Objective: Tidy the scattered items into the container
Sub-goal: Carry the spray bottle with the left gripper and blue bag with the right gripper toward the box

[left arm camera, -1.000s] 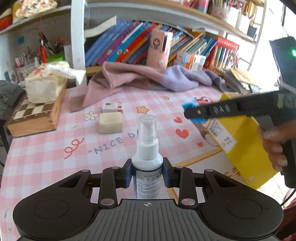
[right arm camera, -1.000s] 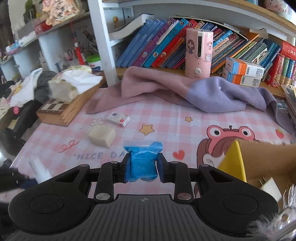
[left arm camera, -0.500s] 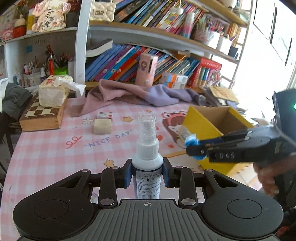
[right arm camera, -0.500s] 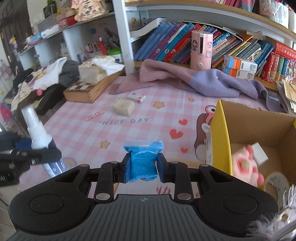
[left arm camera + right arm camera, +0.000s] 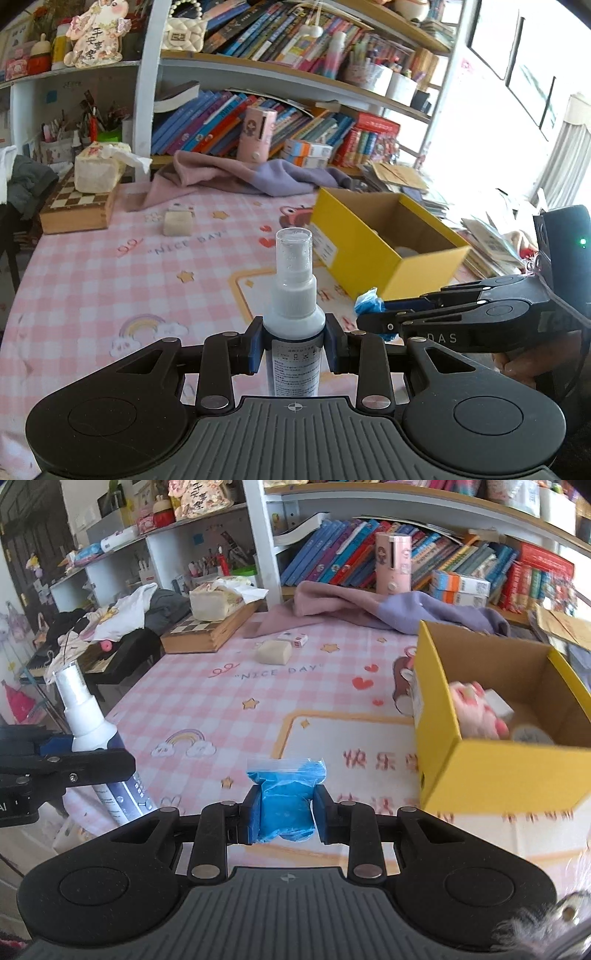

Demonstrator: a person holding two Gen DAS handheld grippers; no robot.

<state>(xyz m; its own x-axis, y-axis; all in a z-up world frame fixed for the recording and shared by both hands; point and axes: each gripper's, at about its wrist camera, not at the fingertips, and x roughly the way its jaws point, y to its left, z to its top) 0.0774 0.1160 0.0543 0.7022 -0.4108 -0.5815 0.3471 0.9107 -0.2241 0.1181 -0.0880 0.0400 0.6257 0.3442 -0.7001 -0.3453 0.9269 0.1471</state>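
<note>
My left gripper (image 5: pixel 294 343) is shut on a white spray bottle (image 5: pixel 294 295) with a clear cap, held upright above the near part of the table. My right gripper (image 5: pixel 284 812) is shut on a small blue plastic bag (image 5: pixel 286 794). In the left wrist view the right gripper (image 5: pixel 373 319) comes in from the right with the blue bag (image 5: pixel 367 301) at its tip, in front of the yellow cardboard box (image 5: pixel 369 251). The open box (image 5: pixel 498 775) stands at the right and holds a pink plush toy (image 5: pixel 476 710) and small white items. The spray bottle (image 5: pixel 88 716) shows at the left in the right wrist view.
On the pink checked tablecloth (image 5: pixel 221 701) lie a beige block (image 5: pixel 274 652) and a small white and red box (image 5: pixel 295 638). A chessboard box (image 5: pixel 207 631) with a tissue pack stands at the back left. A pink and purple cloth (image 5: pixel 369 609) lies before the bookshelf (image 5: pixel 277 96).
Both grippers have drawn back from the table's middle toward its near edge, each keeping its item. The yellow box now lies ahead and to the right, its inside in view.
</note>
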